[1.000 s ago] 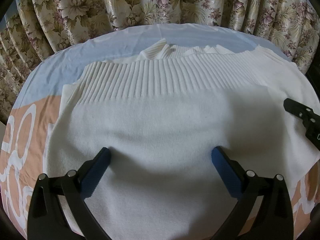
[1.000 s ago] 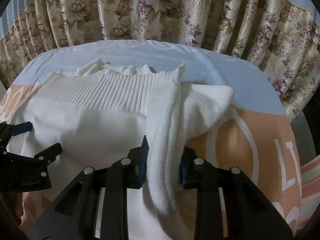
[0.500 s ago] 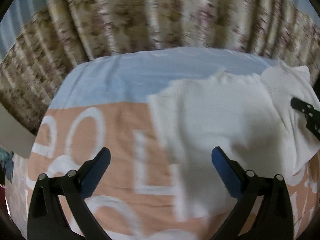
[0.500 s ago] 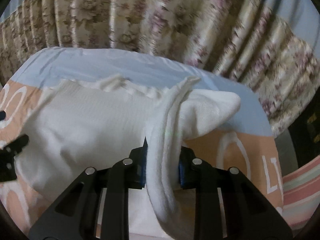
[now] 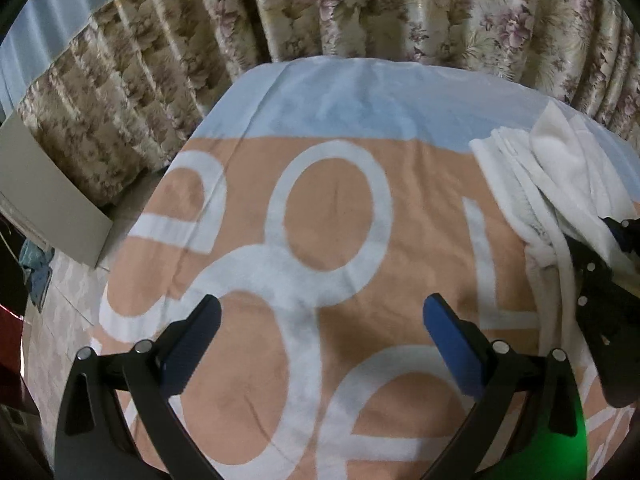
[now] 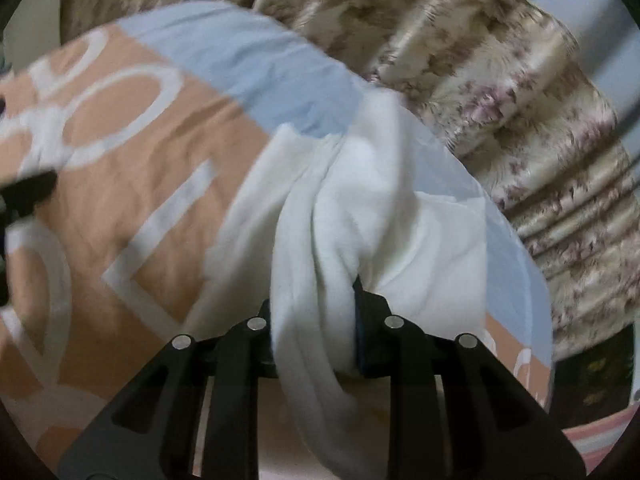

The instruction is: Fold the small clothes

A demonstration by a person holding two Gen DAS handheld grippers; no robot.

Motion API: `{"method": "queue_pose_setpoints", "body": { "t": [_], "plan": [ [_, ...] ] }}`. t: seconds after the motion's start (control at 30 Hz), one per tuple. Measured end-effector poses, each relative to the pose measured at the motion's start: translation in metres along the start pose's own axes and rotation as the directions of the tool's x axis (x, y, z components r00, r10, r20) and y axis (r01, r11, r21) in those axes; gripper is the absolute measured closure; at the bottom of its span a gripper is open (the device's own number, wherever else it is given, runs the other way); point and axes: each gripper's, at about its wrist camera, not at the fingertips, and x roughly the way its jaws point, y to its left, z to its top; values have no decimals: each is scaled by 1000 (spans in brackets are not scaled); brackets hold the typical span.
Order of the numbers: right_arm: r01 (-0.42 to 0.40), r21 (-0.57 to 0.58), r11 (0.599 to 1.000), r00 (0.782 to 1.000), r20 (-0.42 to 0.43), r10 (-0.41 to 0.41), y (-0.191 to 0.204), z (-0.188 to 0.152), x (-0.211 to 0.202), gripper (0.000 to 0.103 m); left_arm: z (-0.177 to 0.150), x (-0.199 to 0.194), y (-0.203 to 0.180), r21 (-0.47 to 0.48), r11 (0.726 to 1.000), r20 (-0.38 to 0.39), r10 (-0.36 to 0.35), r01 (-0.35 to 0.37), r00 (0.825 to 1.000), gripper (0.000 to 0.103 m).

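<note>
The right gripper [image 6: 314, 320] is clenched on the bunched white knitted sweater [image 6: 360, 216], carrying it off toward the far right edge of the peach-and-blue lettered bedsheet [image 5: 320, 216], so the fold looks finished. Next comes setting it down. The left gripper [image 5: 320, 320], jaws spread and empty, now faces bare sheet; a second ago it hovered over the flat sweater.
</note>
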Motion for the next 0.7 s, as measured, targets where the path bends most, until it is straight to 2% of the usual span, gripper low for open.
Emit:
{"method": "queue_pose_setpoints", "body": {
  "t": [0.07, 0.13, 0.17, 0.2, 0.3, 0.37, 0.4, 0.47, 0.57, 0.6, 0.7],
  "plan": [
    [-67, 30, 997, 998, -2, 67, -11, 0, -4, 70, -1, -2, 3, -2, 1000, 3, -2, 2, 1000, 1],
    [-196, 105, 975, 981, 6, 196, -33, 0, -16, 63, 1, -3, 4, -2, 1000, 5, 0, 0, 1000, 1],
    [-250, 138, 958, 968, 19, 250, -44, 0, -23, 61, 2, -4, 4, -2, 1000, 9, -1, 1, 1000, 1],
    [-334, 174, 926, 942, 57, 329, -64, -3, -35, 55, 3, -7, 4, 2, 1000, 17, -3, 3, 1000, 1],
    [-454, 228, 861, 891, 123, 438, -103, -11, -54, 38, 10, -13, -1, 4, 1000, 31, -20, 20, 999, 1],
    [-490, 286, 824, 872, 161, 462, -132, -22, -59, 32, 16, -17, -7, 4, 998, 39, -62, 62, 997, 1],
    [-478, 310, 821, 878, 173, 446, -144, -26, -58, 30, 19, -22, -14, 7, 996, 44, -94, 94, 995, 1],
    [-424, 356, 833, 906, 178, 385, -163, -36, -51, 30, 25, -29, -32, 15, 988, 50, -157, 157, 986, 1],
    [-398, 422, 814, 916, 146, 373, -178, -54, -28, 30, 30, -42, -70, 46, 953, 50, -300, 298, 953, 1],
    [-392, 431, 813, 919, 136, 371, -178, -60, -23, 35, 31, -46, -87, 69, 938, 45, -344, 340, 938, 1],
    [-385, 456, 803, 918, 98, 385, -177, -73, -2, 53, 30, -49, -124, 132, 925, 36, -364, 357, 931, 3]
  ]
}}
